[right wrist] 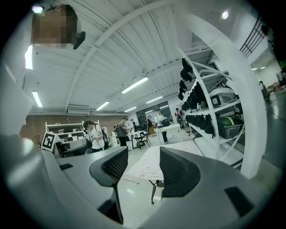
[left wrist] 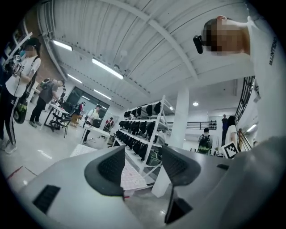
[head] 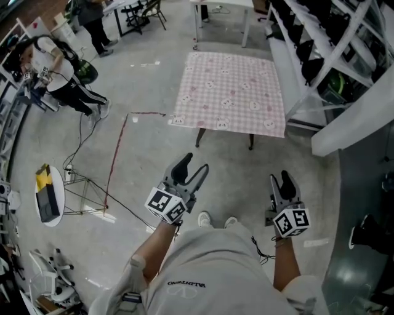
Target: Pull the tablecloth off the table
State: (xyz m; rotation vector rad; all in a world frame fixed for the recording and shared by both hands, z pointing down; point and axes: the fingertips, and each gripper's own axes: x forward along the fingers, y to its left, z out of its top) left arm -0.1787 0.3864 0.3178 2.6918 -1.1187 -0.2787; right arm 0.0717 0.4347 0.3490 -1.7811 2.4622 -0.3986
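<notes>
A pink checked tablecloth covers a small table whose dark legs show under its near edge; the cloth lies flat and hangs over that edge. I stand a step back from it. My left gripper is held up in front of me, open and empty, short of the table. My right gripper is open too, with nothing between its fingers. In the left gripper view the tablecloth shows far off between the spread jaws of the left gripper. The right gripper also frames the tablecloth from a distance.
A white shelving rack with dark gear stands close along the table's right side. Another white table is behind it. People stand at the far left. A round stand and a floor cable lie to my left.
</notes>
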